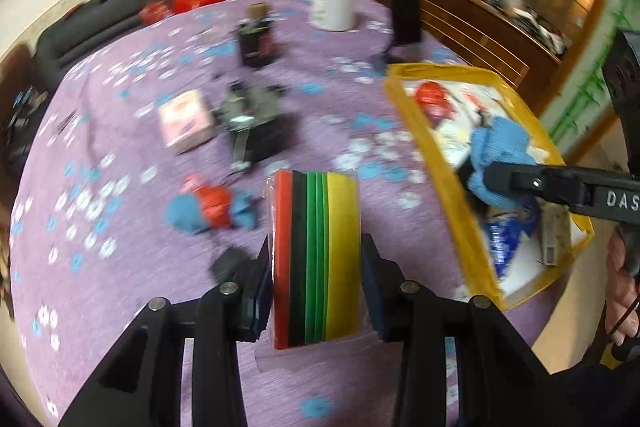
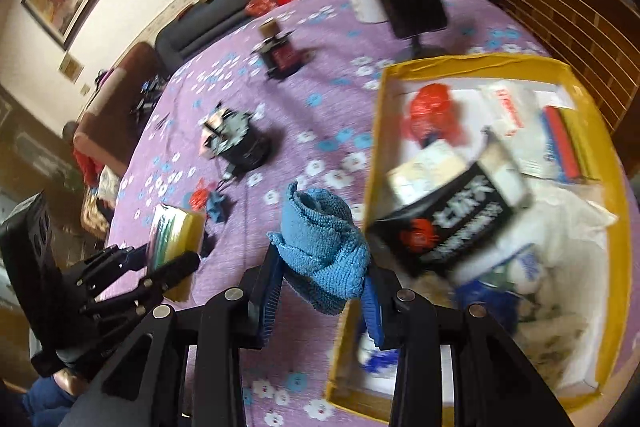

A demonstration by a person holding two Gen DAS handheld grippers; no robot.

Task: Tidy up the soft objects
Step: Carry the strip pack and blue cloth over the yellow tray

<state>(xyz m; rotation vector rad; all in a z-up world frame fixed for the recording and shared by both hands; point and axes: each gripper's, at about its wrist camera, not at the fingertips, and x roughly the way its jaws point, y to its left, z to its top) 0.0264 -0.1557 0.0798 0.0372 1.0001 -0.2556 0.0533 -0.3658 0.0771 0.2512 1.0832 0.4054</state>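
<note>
Now | left gripper [image 1: 318,291] clamps sponge pack [image 1: 316,259]; right gripper [image 2: 320,291] pinches blue cloth [image 2: 320,243]

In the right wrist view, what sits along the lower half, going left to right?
Left tongs gripping the multicoloured sponge stack → rolled blue knitted cloth in the right tongs → black printed packet in the yellow cardboard box.

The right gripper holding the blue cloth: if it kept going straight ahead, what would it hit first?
Most likely the yellow box. The right gripper, clamped on the blue cloth, points down at the box's near left wall, though depth is hard to judge, so it might land on the purple bedspread alongside.
</note>
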